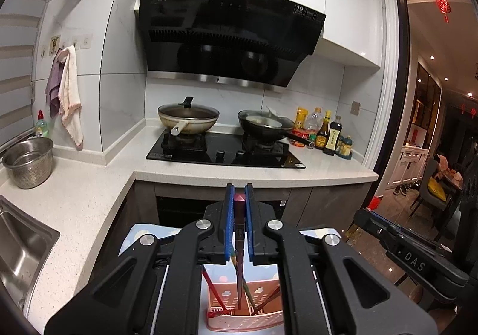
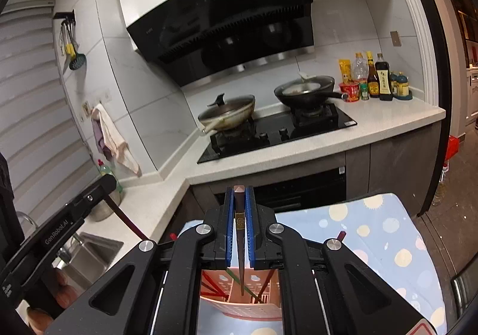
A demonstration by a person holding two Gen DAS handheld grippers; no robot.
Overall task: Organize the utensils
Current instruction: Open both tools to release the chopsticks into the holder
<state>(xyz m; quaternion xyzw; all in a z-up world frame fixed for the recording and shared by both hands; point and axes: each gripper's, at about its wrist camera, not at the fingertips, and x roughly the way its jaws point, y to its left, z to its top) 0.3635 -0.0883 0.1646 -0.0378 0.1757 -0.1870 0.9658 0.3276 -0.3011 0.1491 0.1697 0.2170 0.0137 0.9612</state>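
My left gripper (image 1: 239,194) is shut on a dark chopstick (image 1: 239,233) that hangs tip-down into a pink slotted utensil basket (image 1: 221,302) below it. My right gripper (image 2: 239,196) is shut on another dark chopstick (image 2: 239,233), also pointing down into the same pink basket (image 2: 227,305). Several red, green and dark chopsticks (image 2: 209,284) stand in the basket. The basket sits on a blue cloth with pale dots (image 2: 373,230). The right gripper's body shows at the right of the left wrist view (image 1: 412,257).
An L-shaped white counter (image 1: 89,185) holds a steel sink (image 1: 21,245), a steel pot (image 1: 28,161) and a black hob (image 1: 224,152) with a lidded wok (image 1: 188,118) and a black pan (image 1: 266,124). Sauce bottles (image 1: 325,131) stand at the right. A doorway (image 1: 433,125) opens right.
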